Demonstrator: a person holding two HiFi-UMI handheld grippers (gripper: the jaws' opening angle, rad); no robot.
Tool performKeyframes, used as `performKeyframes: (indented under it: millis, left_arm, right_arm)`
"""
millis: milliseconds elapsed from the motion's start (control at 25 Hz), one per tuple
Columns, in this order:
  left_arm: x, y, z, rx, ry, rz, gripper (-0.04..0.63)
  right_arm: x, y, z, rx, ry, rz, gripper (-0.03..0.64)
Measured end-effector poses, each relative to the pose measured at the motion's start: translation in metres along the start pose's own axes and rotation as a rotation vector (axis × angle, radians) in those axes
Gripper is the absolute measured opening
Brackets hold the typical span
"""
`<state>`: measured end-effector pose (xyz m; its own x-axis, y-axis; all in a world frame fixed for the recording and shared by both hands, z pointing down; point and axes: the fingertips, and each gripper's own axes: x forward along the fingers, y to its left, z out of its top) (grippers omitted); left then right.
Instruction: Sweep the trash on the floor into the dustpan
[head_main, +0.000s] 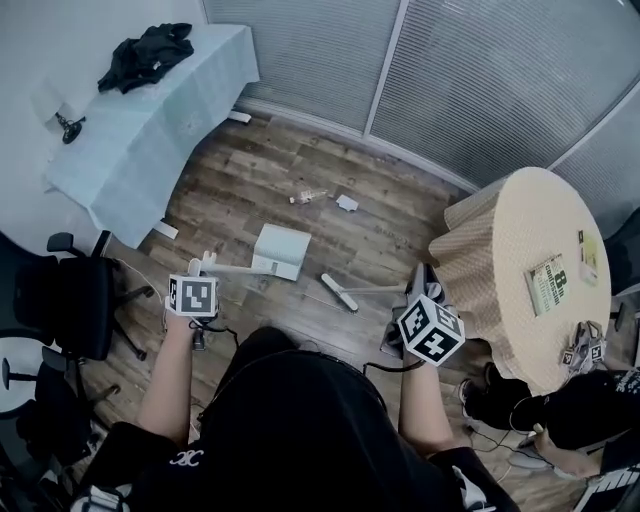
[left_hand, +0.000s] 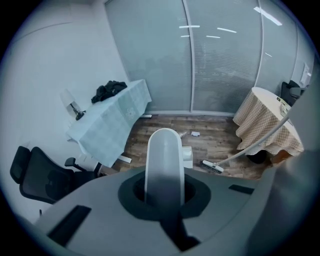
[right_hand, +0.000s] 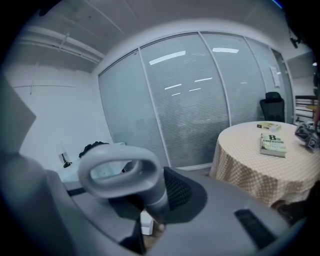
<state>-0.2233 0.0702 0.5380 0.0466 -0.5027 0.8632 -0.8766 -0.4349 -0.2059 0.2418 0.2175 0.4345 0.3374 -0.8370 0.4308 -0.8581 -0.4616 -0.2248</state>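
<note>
My left gripper (head_main: 203, 270) is shut on the long white handle (left_hand: 164, 165) of the dustpan (head_main: 280, 250), which rests on the wood floor ahead of me. The right gripper (head_main: 418, 298) is shut on the broom's grey looped handle end (right_hand: 120, 172). The broom's stick (left_hand: 255, 142) slants down to the white brush head (head_main: 340, 292), which lies on the floor just right of the dustpan. Two scraps of trash lie beyond the dustpan: a pale crumpled piece (head_main: 347, 203) and a thin scrap (head_main: 308, 197).
A table with a light-blue cloth (head_main: 150, 120) and dark clothes on it stands at the far left. A round table with a checked cloth (head_main: 530, 270) and a book stands close on the right. Black office chairs (head_main: 60, 310) are at my left. Glass walls with blinds (head_main: 450, 80) close the far side.
</note>
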Motion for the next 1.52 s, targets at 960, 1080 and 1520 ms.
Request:
performKeyframes:
  millis: [960,1080,1520]
  left_arm:
    - [0.145,0.02,0.208,0.202,0.032,-0.082,0.004]
    - [0.162,0.039,0.235,0.296,0.035,-0.08,0.004]
    - [0.238,0.081,0.303,0.631,0.01,-0.05,0.004]
  right_arm:
    - [0.204,0.0,0.092,0.074,-0.01,-0.134,0.054]
    - [0.238,0.006,0.101,0.073,0.011,-0.15,0.054]
    - [0.334,0.005,0.14,0.114,-0.016,-0.266,0.054]
